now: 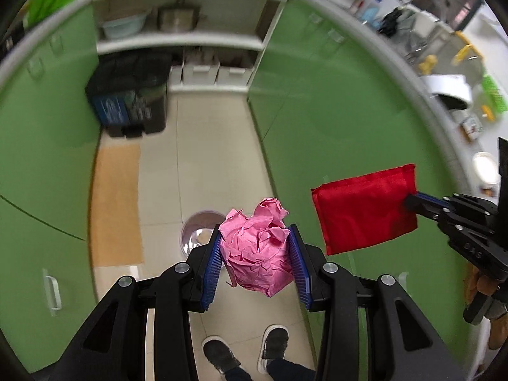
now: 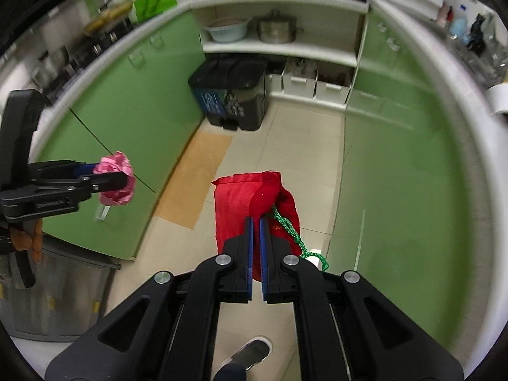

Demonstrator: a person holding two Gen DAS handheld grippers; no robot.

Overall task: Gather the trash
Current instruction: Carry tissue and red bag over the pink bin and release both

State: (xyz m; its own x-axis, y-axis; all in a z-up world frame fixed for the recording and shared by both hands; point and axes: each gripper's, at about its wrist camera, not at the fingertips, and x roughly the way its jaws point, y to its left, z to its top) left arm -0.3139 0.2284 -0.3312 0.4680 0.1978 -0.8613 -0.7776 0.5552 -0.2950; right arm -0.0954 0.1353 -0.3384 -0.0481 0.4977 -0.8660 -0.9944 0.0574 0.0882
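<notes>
My left gripper is shut on a crumpled pink paper ball, held in the air above the floor. The ball also shows in the right wrist view. My right gripper is shut on a red cloth drawstring bag with a green cord. The bag hangs in the air and also shows in the left wrist view, to the right of the paper ball. A small round purple bin stands on the floor below the left gripper, partly hidden by it.
Green cabinets line both sides of a narrow tiled aisle. A black two-part pedal bin stands at the far end under open shelves. A tan mat lies on the floor at left. My shoes show below.
</notes>
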